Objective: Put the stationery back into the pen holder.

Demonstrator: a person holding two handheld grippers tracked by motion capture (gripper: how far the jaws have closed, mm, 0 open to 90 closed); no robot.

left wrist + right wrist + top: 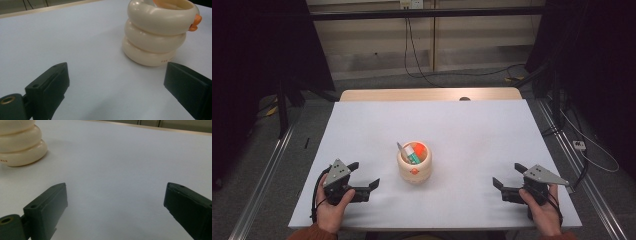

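A cream ringed holder stands near the middle of the white table, with an orange mark on its front. Inside it are a grey pen-like stick, a green item and an orange item. My left gripper rests at the front left, held by a hand, open and with nothing between its jaws. In the left gripper view the holder sits just ahead and to the right of the gripper. My right gripper rests at the front right, open and holding nothing. The right gripper view has the holder far left of the gripper.
A wooden strip runs along the table's far edge. Black cables lie on the floor beyond. Metal rails flank the table on both sides. Dark stands rise at the back left and right.
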